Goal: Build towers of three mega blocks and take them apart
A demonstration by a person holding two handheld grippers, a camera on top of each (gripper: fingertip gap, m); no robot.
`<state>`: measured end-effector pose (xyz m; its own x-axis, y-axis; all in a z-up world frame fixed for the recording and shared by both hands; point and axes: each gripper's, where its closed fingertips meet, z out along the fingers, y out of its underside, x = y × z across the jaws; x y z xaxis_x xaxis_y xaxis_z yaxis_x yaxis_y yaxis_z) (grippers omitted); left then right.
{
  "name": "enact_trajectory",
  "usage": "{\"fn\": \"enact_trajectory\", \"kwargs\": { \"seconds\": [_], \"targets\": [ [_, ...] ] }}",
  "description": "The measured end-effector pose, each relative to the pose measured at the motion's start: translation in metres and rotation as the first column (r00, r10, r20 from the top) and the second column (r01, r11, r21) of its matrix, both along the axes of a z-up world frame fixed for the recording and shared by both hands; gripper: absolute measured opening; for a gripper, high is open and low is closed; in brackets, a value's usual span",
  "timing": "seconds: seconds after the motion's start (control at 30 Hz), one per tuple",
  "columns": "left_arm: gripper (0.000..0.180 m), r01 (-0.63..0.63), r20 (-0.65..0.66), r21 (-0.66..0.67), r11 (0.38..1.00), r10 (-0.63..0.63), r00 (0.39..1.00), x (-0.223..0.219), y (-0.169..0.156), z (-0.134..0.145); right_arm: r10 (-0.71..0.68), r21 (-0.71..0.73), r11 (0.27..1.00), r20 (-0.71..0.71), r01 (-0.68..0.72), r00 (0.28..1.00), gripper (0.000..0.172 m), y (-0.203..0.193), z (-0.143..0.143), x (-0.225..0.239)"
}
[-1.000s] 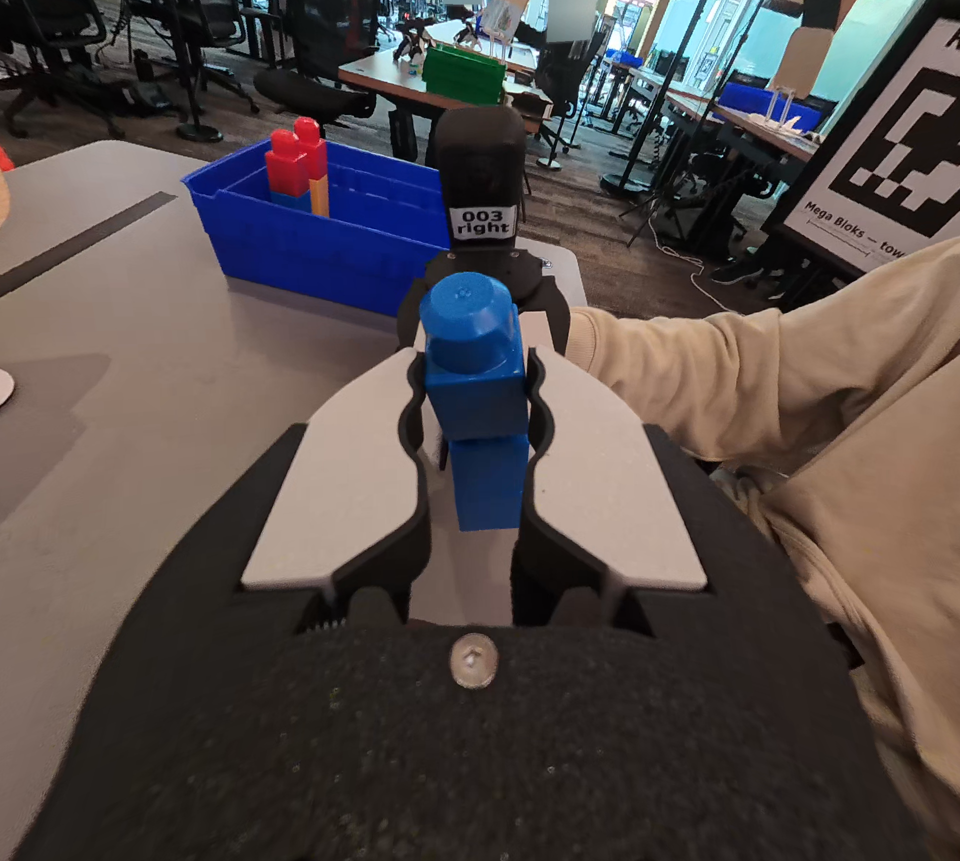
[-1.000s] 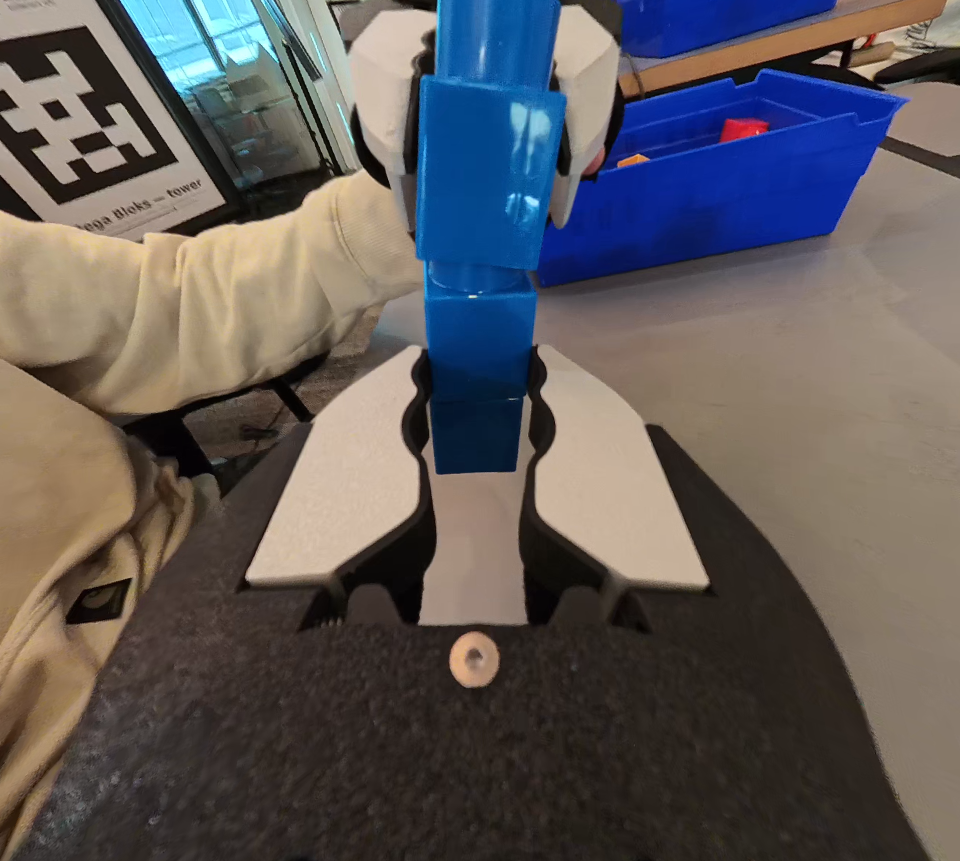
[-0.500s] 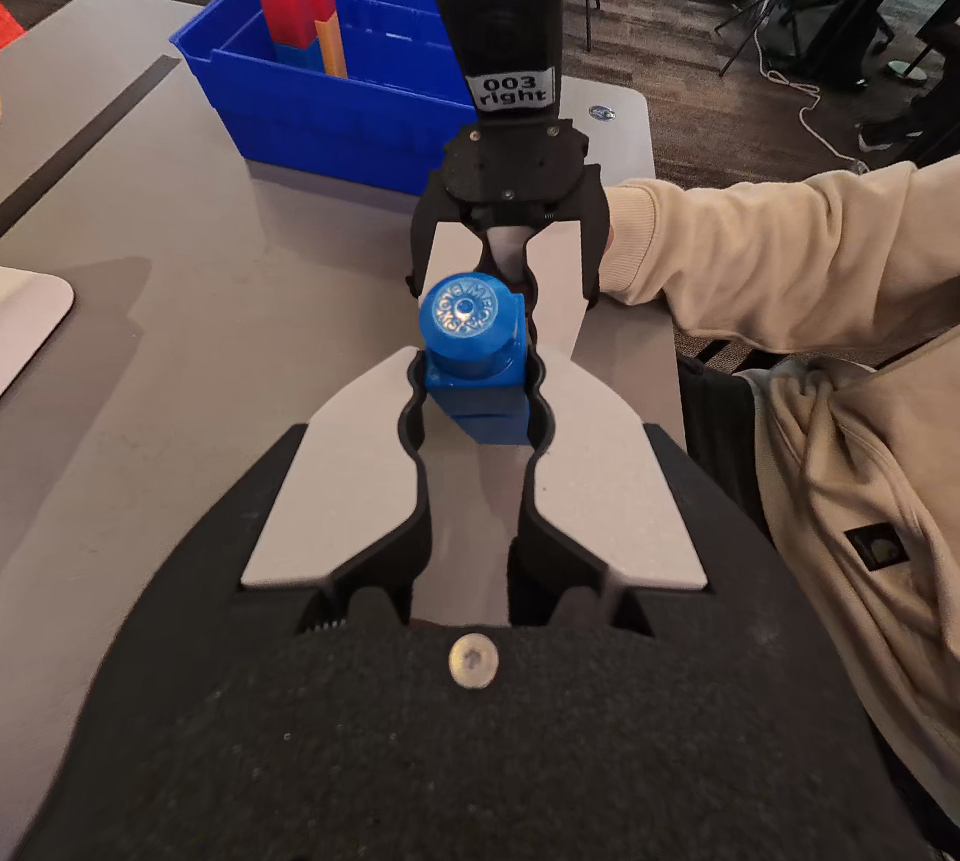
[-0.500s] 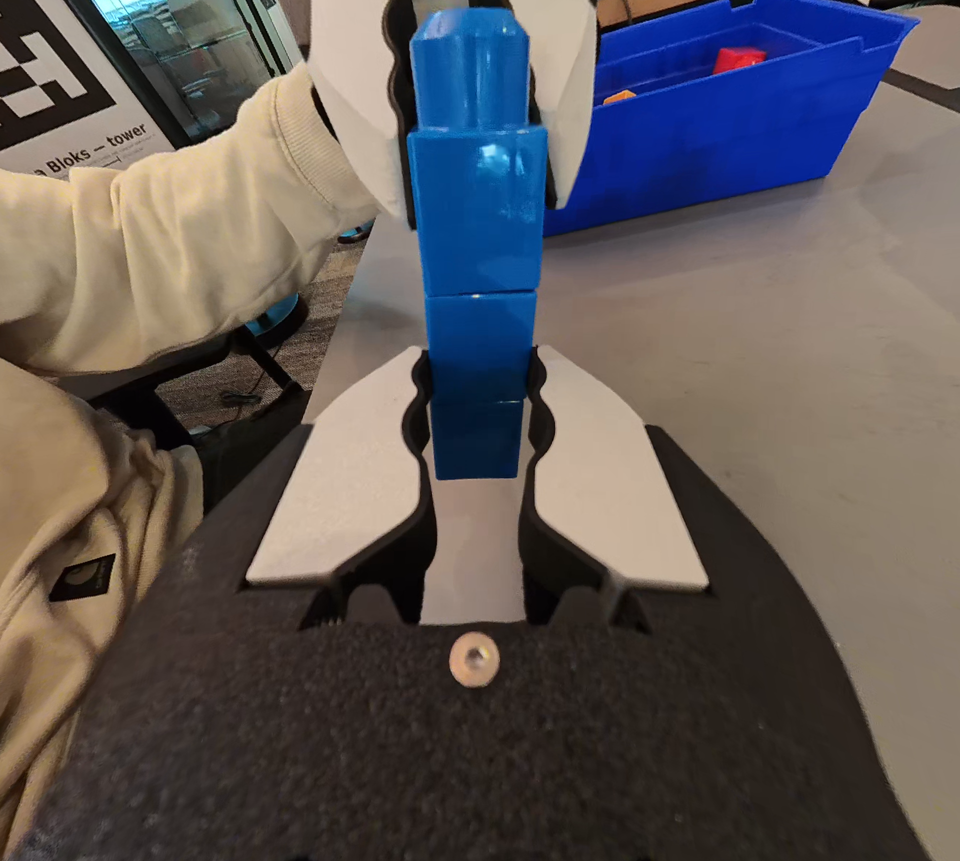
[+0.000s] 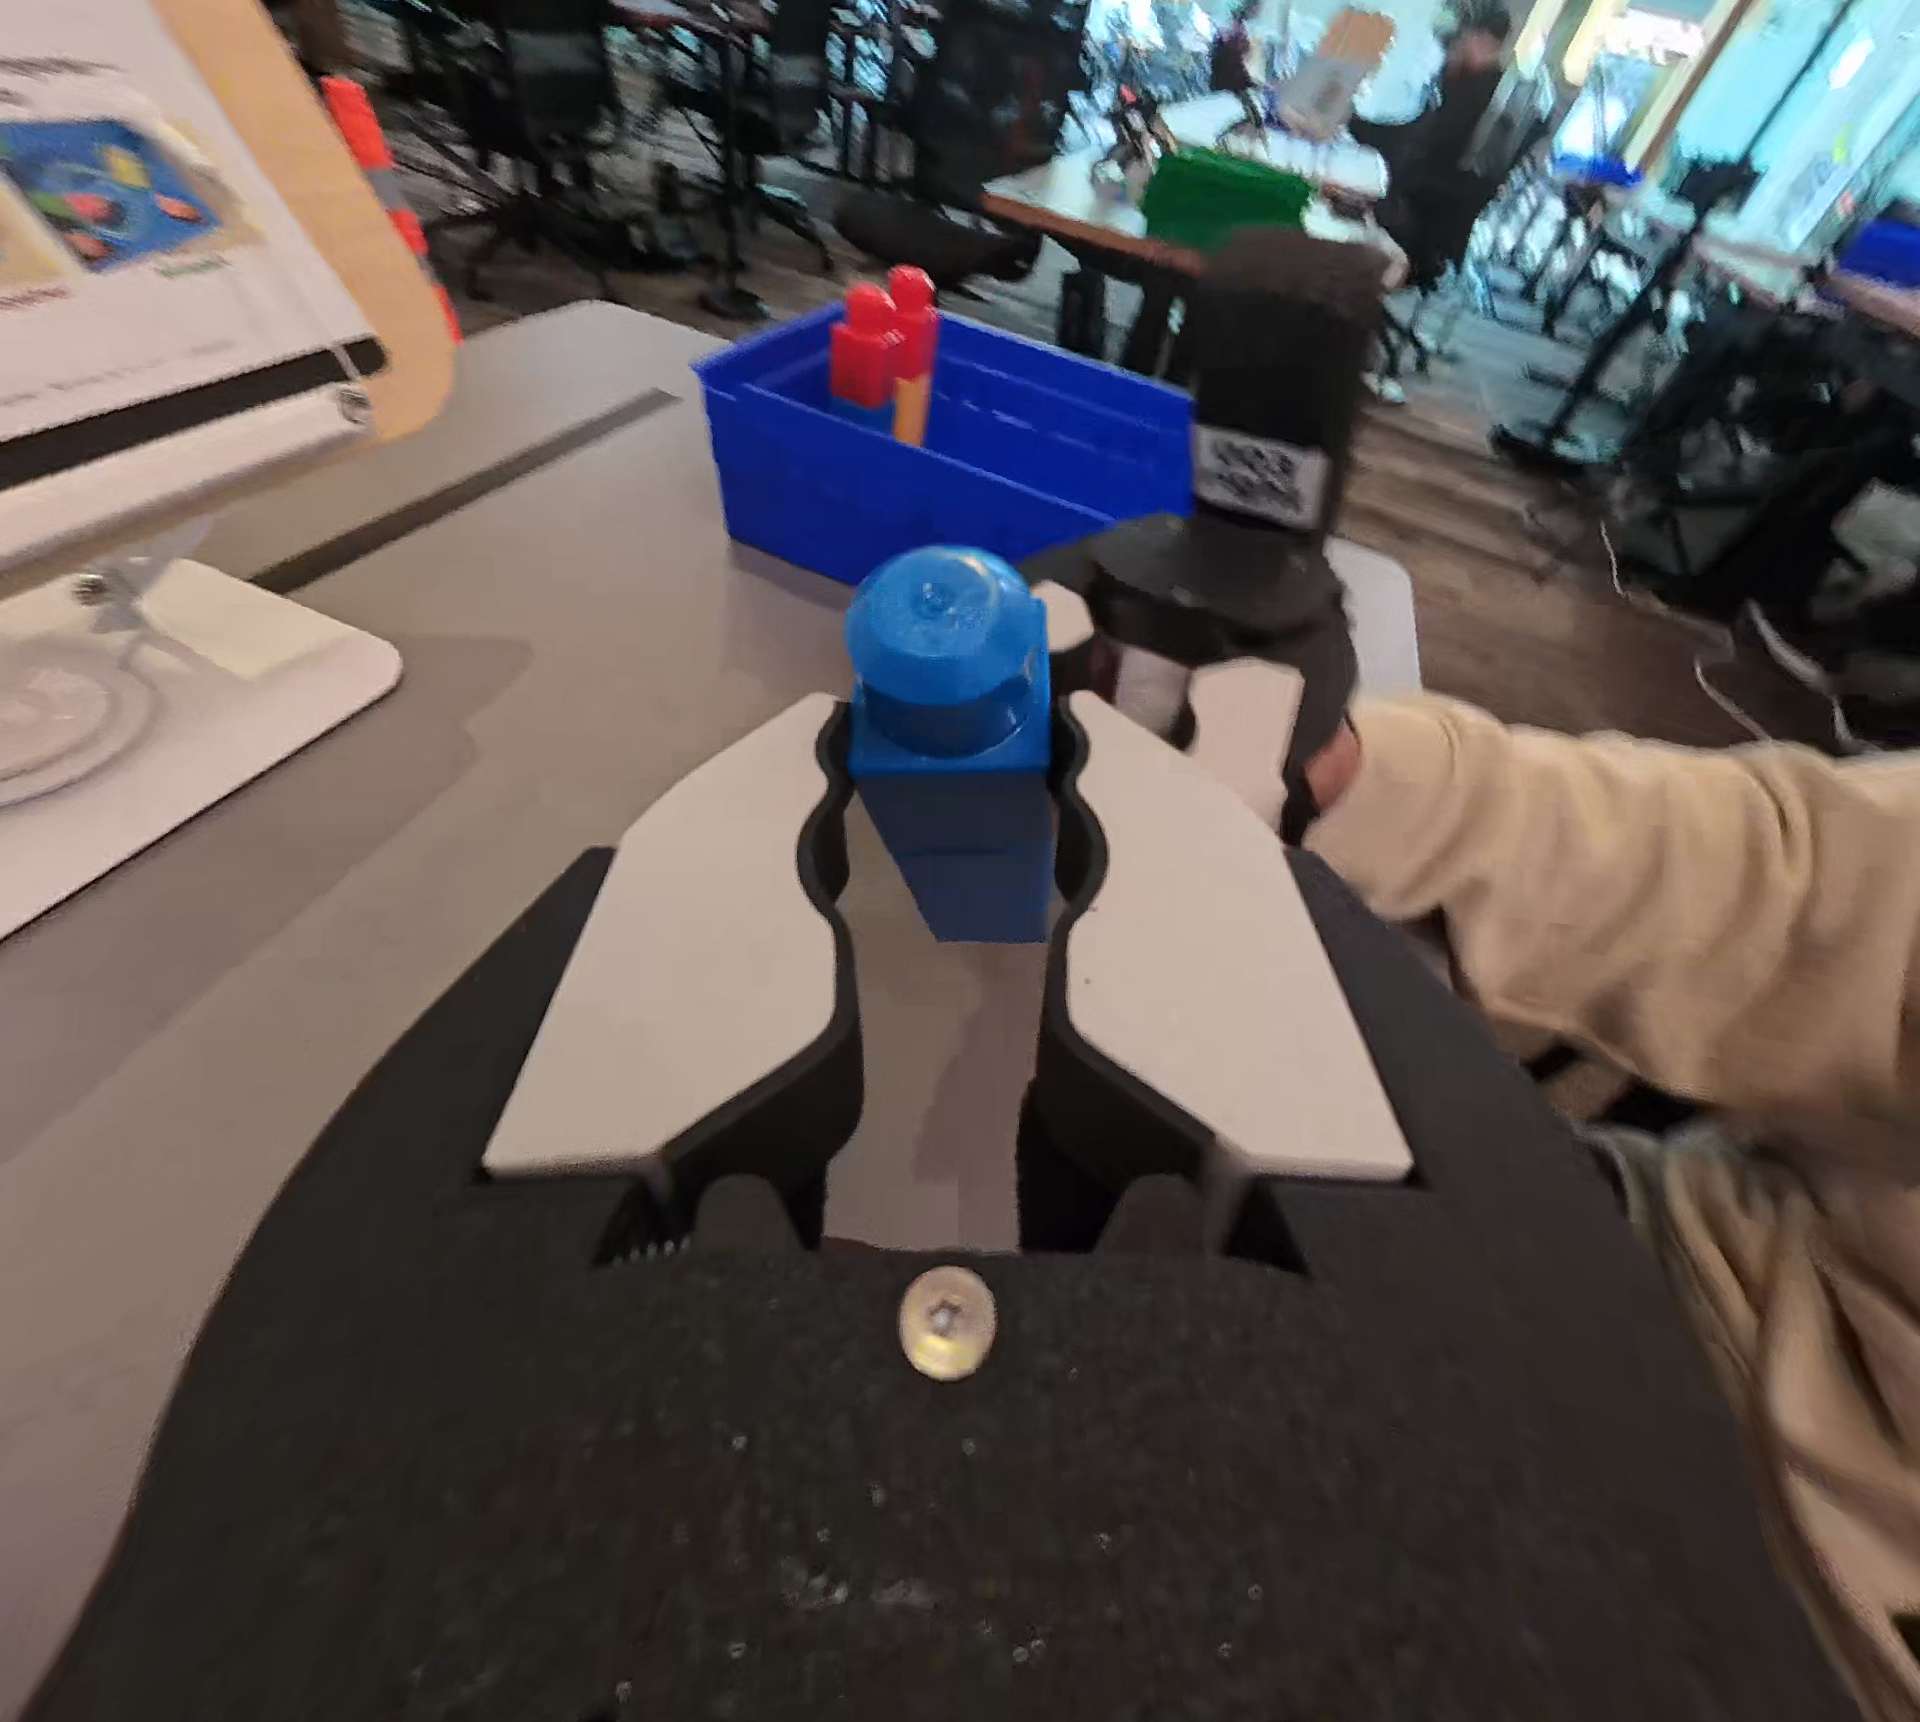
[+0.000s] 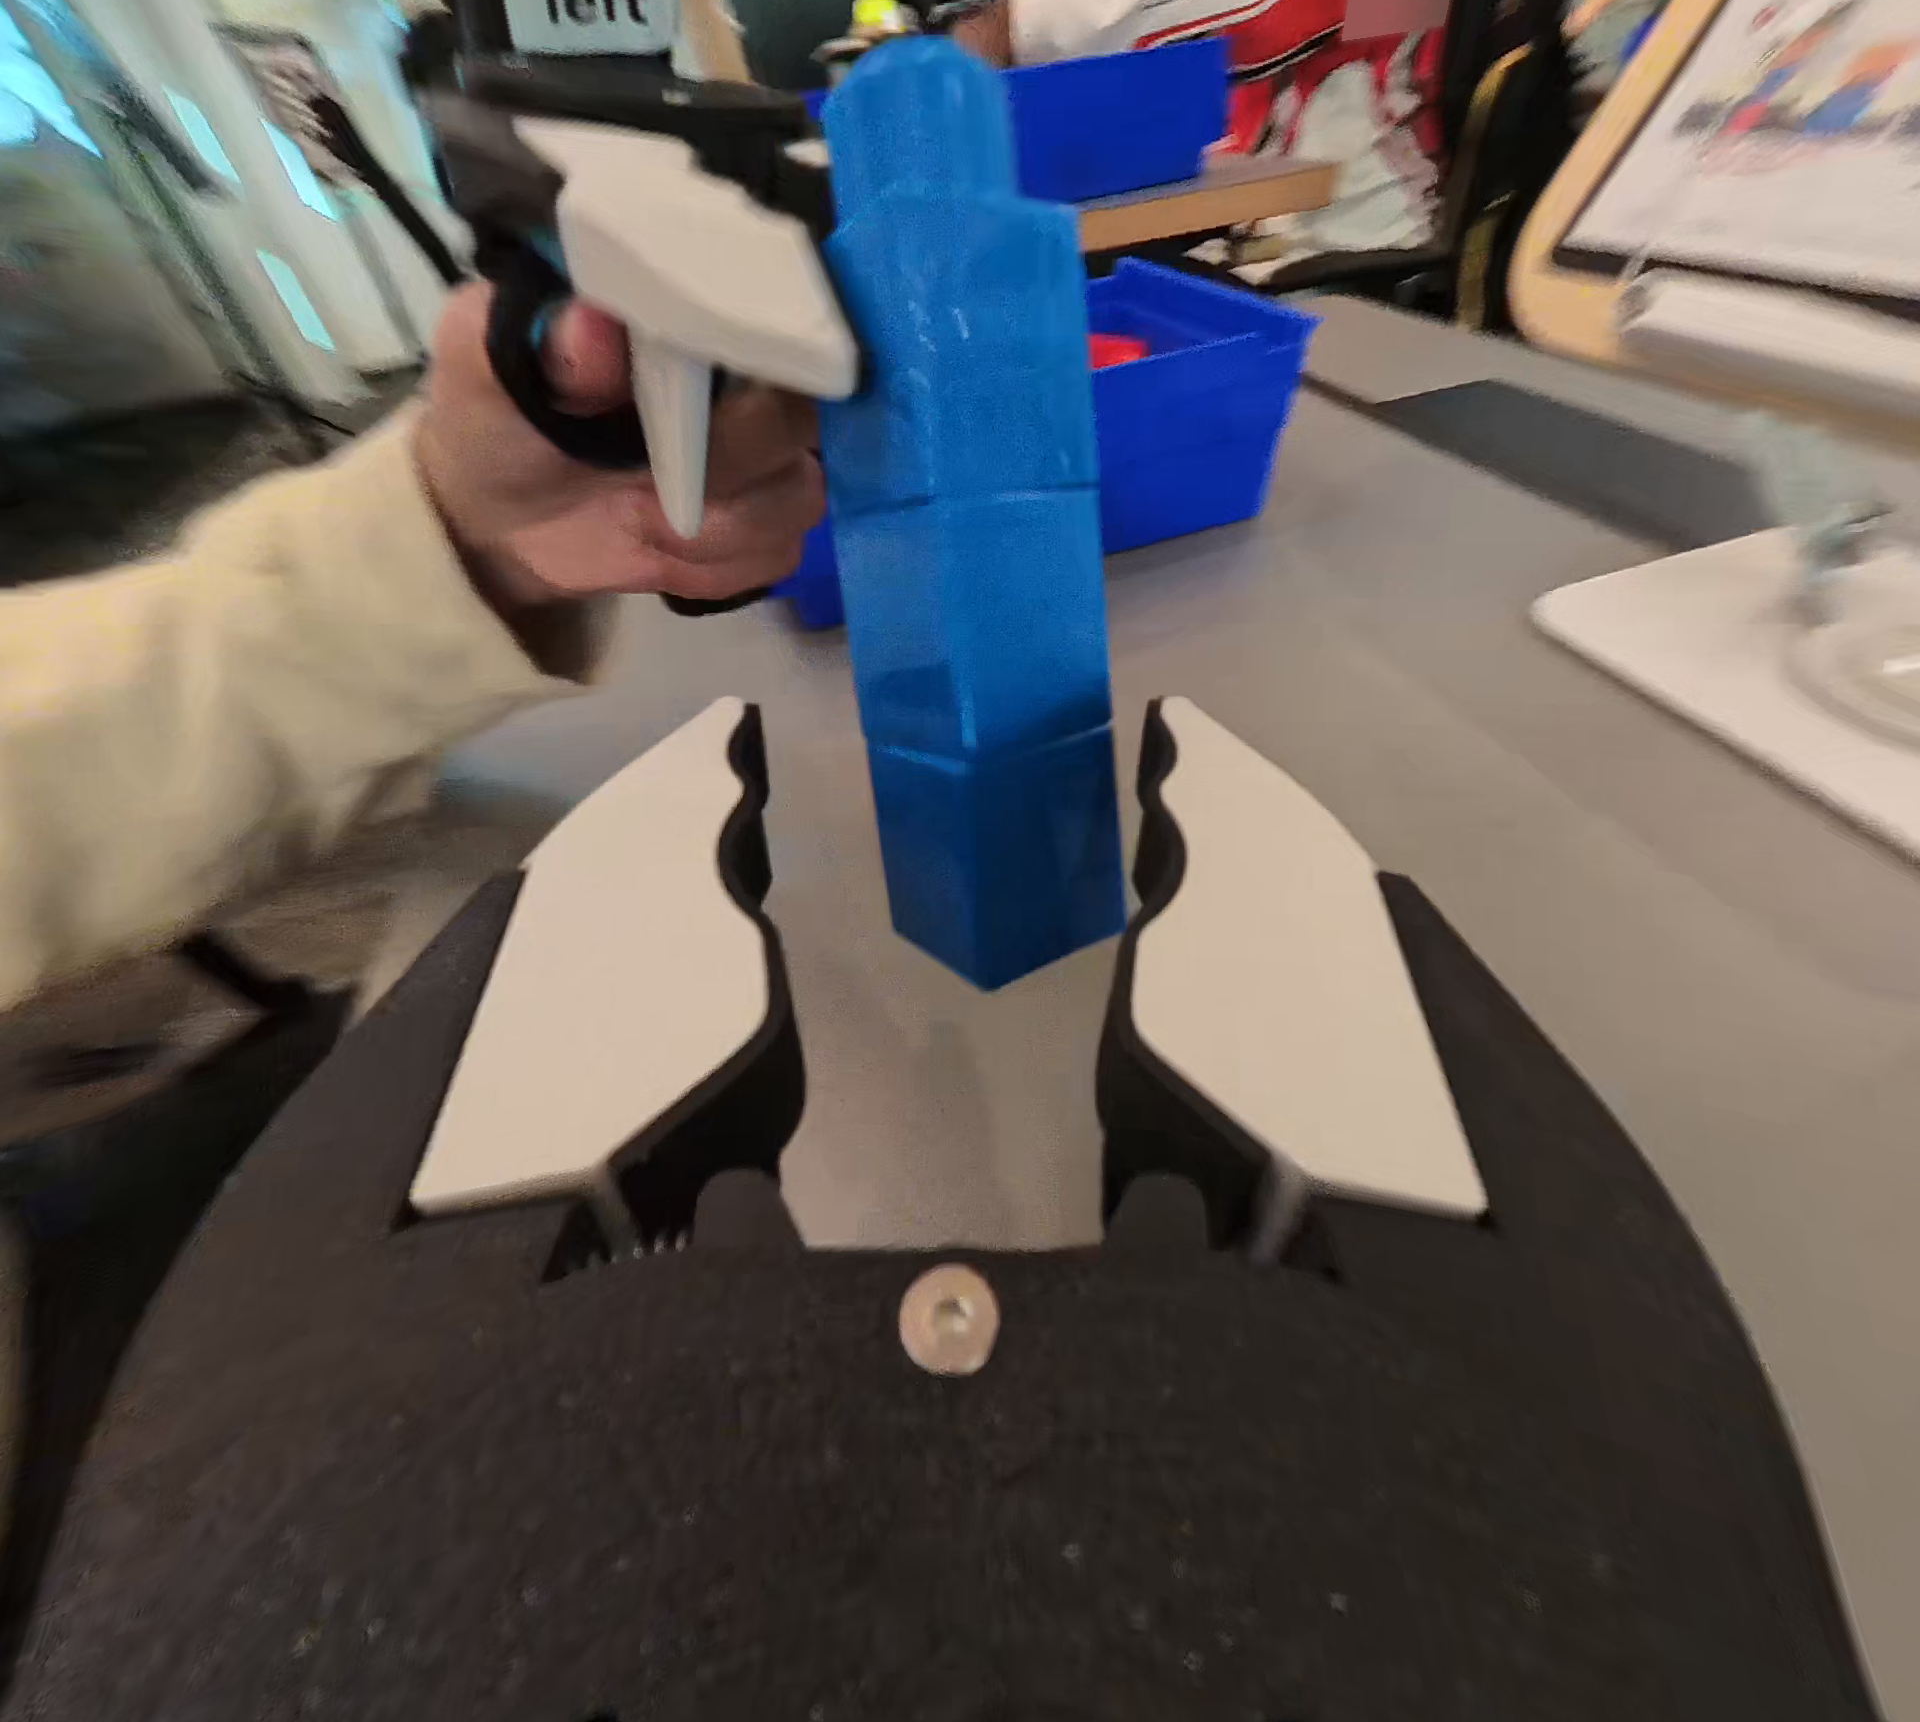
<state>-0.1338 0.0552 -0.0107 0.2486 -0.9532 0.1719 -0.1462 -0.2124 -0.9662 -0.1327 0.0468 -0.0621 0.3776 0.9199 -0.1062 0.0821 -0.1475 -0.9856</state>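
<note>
Right claw [image 6: 945, 831] newly spread off upright blue tower [image 6: 966, 529], stud upward.

The stacked blocks [image 6: 966, 529] are plain glossy blue. The tongs [image 5: 951, 742] have pale grey fingers [image 5: 686, 976] edged with wavy black pads. Far off, the bin [image 5: 821, 488] is blue (red and orange blocks [image 5: 883, 353] inside). The worktop [image 5: 468, 737] is grey; the sleeve [image 5: 1610, 862] cream.

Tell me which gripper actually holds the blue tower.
The left gripper: its fingers clamp the blue tower, while the right gripper stands open around its base.
</note>
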Motion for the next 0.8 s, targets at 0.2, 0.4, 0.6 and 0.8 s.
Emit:
{"fn": "enact_trajectory", "kwargs": {
  "seconds": [0.2,0.4,0.6,0.8],
  "targets": [
    [0.036,-0.123,0.131,-0.165,0.979,0.145,0.981,-0.001,0.022,0.011,-0.483,0.488,0.794,0.146,0.362,0.863,0.052,0.02,0.015,0.02],
    [0.036,-0.162,0.088,-0.156,0.974,0.177,0.98,0.007,0.023,-0.003,-0.572,0.521,0.749,0.198,0.409,0.796,0.037,0.026,0.004,0.024],
    [0.036,-0.171,0.087,-0.167,0.971,0.188,0.978,0.003,0.025,-0.002,-0.542,0.452,0.796,0.234,0.403,0.807,0.037,0.031,-0.009,0.025],
    [0.036,-0.184,0.053,-0.142,0.973,0.193,0.98,0.005,0.023,-0.006,-0.506,0.408,0.83,0.265,0.38,0.82,0.036,0.029,-0.015,0.025]
  ]
}}
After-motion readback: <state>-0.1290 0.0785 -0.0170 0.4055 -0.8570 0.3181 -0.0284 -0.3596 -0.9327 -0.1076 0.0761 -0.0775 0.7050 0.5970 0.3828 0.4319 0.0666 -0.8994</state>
